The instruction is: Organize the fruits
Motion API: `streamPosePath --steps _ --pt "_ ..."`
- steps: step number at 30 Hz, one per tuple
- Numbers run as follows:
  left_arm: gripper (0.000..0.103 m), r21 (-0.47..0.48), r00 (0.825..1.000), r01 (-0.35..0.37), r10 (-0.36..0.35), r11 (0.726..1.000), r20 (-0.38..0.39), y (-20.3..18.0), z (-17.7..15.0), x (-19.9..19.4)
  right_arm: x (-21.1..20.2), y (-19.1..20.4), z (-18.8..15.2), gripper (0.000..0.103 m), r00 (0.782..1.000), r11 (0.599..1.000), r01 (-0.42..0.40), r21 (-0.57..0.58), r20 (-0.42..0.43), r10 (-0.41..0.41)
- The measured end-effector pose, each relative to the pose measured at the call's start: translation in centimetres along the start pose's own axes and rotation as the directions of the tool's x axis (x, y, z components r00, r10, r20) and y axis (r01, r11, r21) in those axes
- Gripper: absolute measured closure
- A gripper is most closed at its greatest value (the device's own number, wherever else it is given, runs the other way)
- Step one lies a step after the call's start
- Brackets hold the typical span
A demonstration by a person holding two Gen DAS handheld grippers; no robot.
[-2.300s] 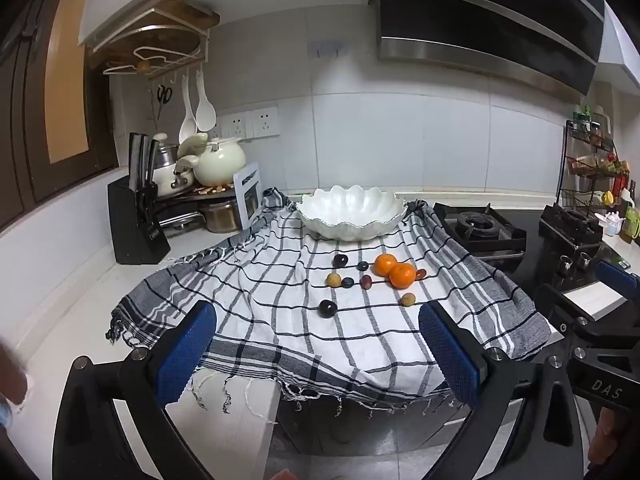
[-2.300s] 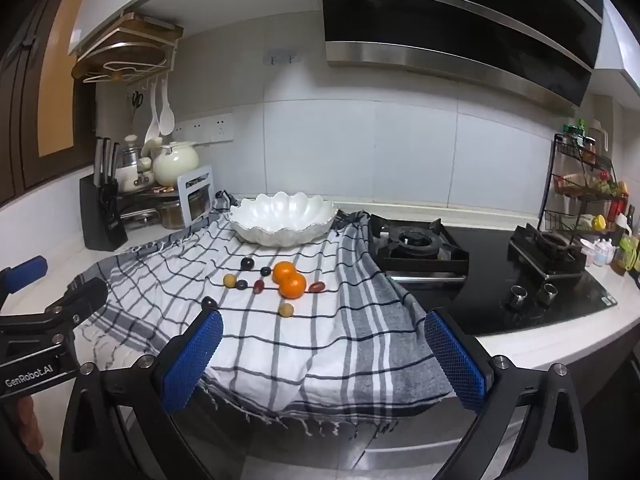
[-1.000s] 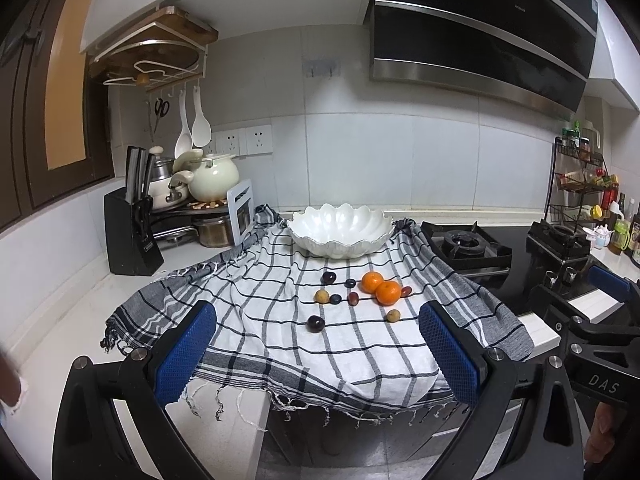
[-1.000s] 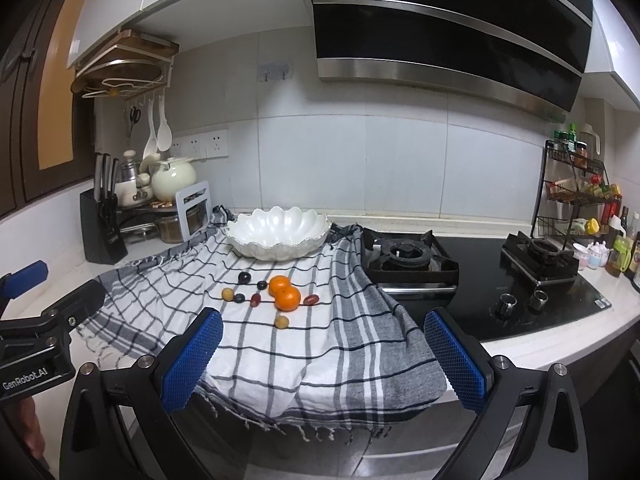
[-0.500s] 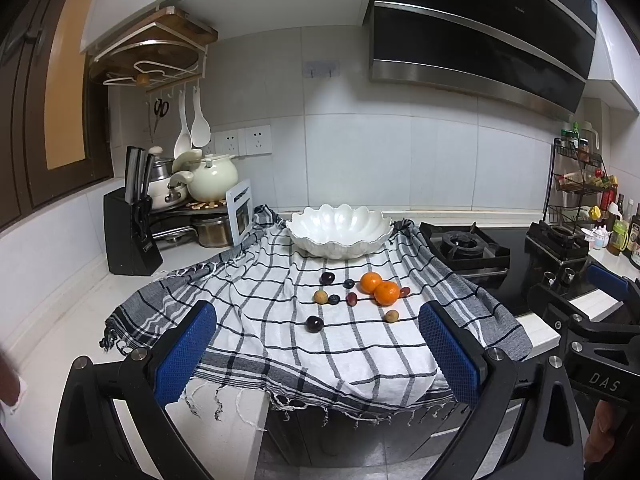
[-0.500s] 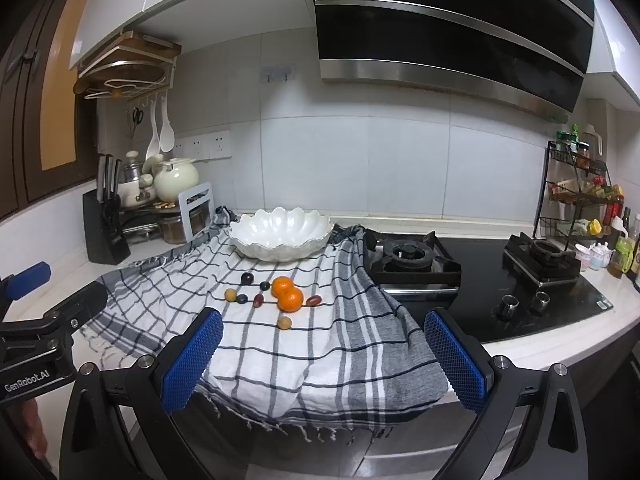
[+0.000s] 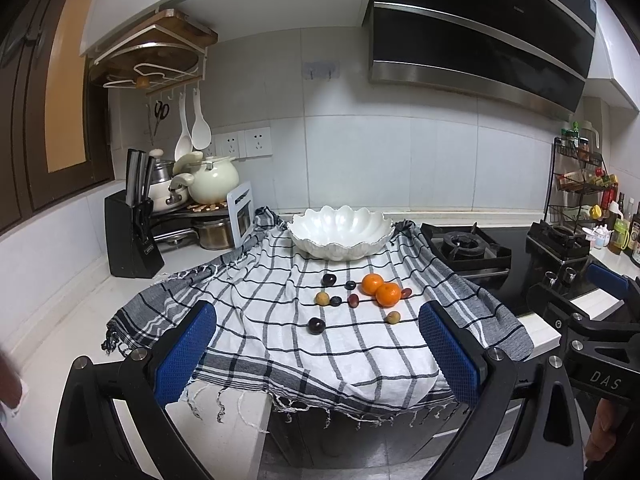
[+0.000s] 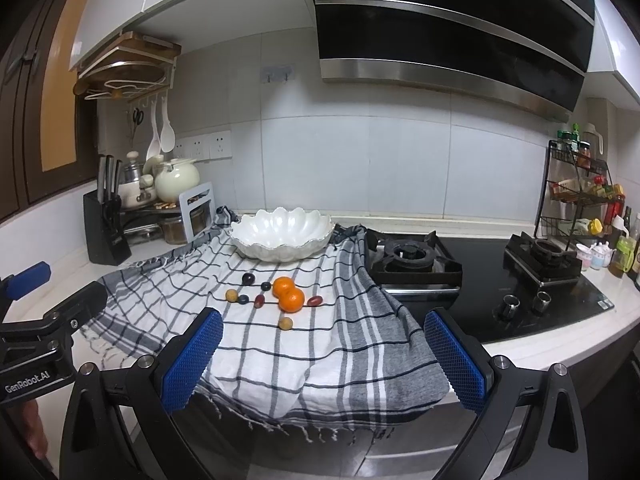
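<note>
A white scalloped bowl (image 7: 340,232) stands empty at the back of a checked cloth (image 7: 260,344); it also shows in the right wrist view (image 8: 282,238). In front of it lie two oranges (image 7: 380,289) (image 8: 287,294), several dark plums and grapes (image 7: 316,325) and small yellow fruits (image 7: 393,317) (image 8: 285,323). My left gripper (image 7: 316,352) is open and empty, held before the counter edge. My right gripper (image 8: 322,356) is open and empty, also short of the cloth's front edge.
A gas hob (image 8: 412,260) lies right of the cloth. A knife block (image 7: 132,240), pots and a kettle (image 7: 212,186) stand at the back left. A spice rack (image 8: 580,192) stands far right. The cloth's fringe hangs over the counter edge (image 7: 248,404).
Both grippers have drawn back and risen slightly, so the cloth and fruit look smaller and lower. Nothing on the cloth has moved. Both jaws stay open.
</note>
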State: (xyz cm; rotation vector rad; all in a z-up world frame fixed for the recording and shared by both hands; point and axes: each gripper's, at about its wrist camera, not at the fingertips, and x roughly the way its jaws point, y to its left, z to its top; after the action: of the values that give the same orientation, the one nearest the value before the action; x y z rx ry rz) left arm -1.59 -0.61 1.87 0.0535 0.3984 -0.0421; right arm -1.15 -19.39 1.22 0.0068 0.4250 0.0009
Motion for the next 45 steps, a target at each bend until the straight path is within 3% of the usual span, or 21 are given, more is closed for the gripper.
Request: streamPosePath --steps 24,35,41,45 --pt "0.000 -0.022 1.000 -0.015 0.014 1.000 -0.027 0.9 -0.6 0.7 0.7 0.7 -0.1 0.001 1.000 1.000 -0.018 -0.011 -0.014 0.018" --pt "0.001 -0.026 0.996 -0.020 0.018 0.999 -0.084 2.0 -1.1 5.0 5.1 1.6 0.1 0.001 0.998 0.999 -0.031 -0.032 -0.054 0.030" --pt "0.010 -0.020 0.992 0.000 -0.002 1.000 -0.130 2.4 -0.9 8.9 8.7 2.6 0.4 0.002 0.996 0.996 -0.053 -0.065 -0.076 0.048" --pt "0.016 -0.012 0.985 0.013 -0.014 1.000 -0.173 2.4 -0.8 11.9 11.5 2.9 0.2 0.008 0.991 0.995 -0.079 -0.062 -0.109 0.072"
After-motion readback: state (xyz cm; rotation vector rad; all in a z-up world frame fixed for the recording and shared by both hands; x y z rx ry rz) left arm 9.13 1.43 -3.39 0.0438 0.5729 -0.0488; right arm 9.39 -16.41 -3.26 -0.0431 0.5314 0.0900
